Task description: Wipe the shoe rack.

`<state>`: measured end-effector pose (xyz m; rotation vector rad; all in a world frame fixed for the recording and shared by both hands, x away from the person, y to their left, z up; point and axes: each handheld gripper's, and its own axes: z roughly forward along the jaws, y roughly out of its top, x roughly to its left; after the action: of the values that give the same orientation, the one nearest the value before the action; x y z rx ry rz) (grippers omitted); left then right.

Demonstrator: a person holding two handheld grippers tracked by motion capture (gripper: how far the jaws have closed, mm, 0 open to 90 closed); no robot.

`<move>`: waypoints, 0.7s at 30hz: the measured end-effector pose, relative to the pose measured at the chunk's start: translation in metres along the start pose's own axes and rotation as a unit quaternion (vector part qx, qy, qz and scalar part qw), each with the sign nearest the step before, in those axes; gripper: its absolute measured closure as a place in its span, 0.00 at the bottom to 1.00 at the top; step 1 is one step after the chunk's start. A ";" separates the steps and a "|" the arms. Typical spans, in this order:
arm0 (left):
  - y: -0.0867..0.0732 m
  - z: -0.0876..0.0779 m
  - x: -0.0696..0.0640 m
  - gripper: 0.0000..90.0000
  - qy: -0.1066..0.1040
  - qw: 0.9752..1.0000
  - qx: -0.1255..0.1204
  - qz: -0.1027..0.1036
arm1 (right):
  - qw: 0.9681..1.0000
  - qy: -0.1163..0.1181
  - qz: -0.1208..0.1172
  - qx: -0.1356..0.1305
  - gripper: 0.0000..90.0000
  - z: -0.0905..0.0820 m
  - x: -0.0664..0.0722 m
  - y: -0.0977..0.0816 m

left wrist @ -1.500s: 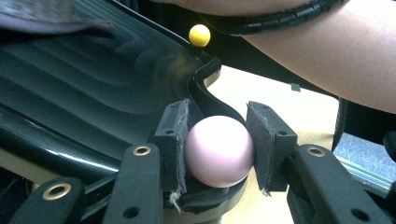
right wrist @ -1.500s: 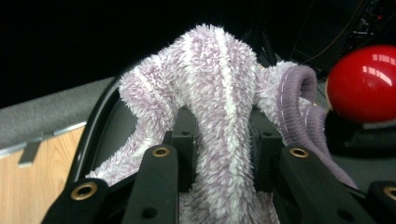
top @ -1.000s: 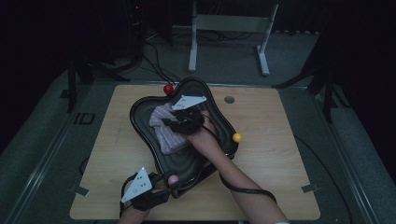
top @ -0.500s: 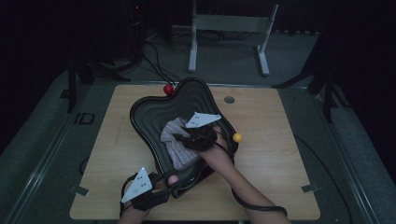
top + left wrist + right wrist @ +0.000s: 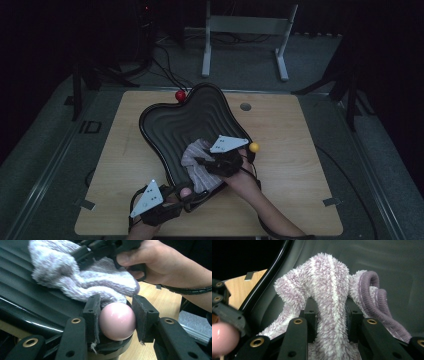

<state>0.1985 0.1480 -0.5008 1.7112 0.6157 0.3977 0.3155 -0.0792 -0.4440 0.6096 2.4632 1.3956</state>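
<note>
Two grips carry this wiping job, and either could fail. At the lower left of the high view, the left gripper [image 5: 184, 192] is clenched on a pink ball [image 5: 117, 321], a knob fixed to the near tip of the black tray [image 5: 186, 116]. The ball is smooth, glossy and round, so the flat pads touch it on small patches, and a hard drag from the cloth could, I judge, let it roll out of the jaws and set the tray sliding on the wooden table [image 5: 295, 175]. The right gripper [image 5: 200, 162], lower centre of that view, is closed tight on a bunched fold of the striped cloth [image 5: 329, 302], which lies inside the tray against its near right wall. The cloth is fluffy terry, lilac and white, with a rolled, stitched hem at the right of the right gripper view. Such loose pile compresses, so the fold may creep out of the pads or the cloth may ball up and skip over the surface. The tray is dark, shiny and wavy in outline, its floor ribbed in concentric ridges where the pile could snag. Red [image 5: 180, 95] and yellow [image 5: 254, 147] knobs sit on its other tips, and the right hand passes close to the yellow one.
</note>
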 end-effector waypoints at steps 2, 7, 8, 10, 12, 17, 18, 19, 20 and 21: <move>0.000 0.000 0.000 0.67 0.000 1.000 0.001 0.001 | 1.000 0.000 0.000 0.001 0.77 -0.001 0.001 -0.002; 0.000 0.000 0.000 0.67 -0.001 1.000 0.001 0.000 | 1.000 -0.002 -0.008 0.009 0.77 -0.006 0.010 -0.010; 0.000 0.000 0.000 0.67 0.000 1.000 0.001 0.000 | 1.000 -0.001 -0.009 0.011 0.77 -0.007 0.011 -0.011; 0.000 0.000 0.000 0.67 0.000 1.000 0.000 -0.001 | 1.000 0.001 -0.009 0.013 0.77 -0.008 0.013 -0.012; 0.000 0.000 0.000 0.67 0.002 1.000 0.000 0.000 | 1.000 0.003 -0.010 0.015 0.77 -0.009 0.015 -0.014; 0.001 -0.001 0.000 0.66 0.001 1.000 0.002 0.005 | 1.000 0.009 -0.009 0.015 0.77 -0.010 0.014 -0.016; 0.001 -0.002 0.001 0.64 0.002 1.000 0.003 0.007 | 1.000 0.009 -0.009 0.015 0.77 -0.010 0.014 -0.016; 0.002 -0.003 0.001 0.64 0.001 1.000 0.004 0.008 | 1.000 0.009 -0.010 0.015 0.77 -0.010 0.014 -0.016; 0.003 -0.005 0.001 0.63 0.002 1.000 0.004 0.012 | 1.000 0.009 -0.010 0.016 0.77 -0.010 0.014 -0.015; 0.004 -0.007 0.001 0.62 0.003 1.000 0.005 0.014 | 1.000 0.011 -0.009 0.015 0.77 -0.010 0.014 -0.016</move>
<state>0.1965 0.1534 -0.4958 1.7310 0.5995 0.4193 0.2955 -0.0873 -0.4524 0.5808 2.5050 1.3678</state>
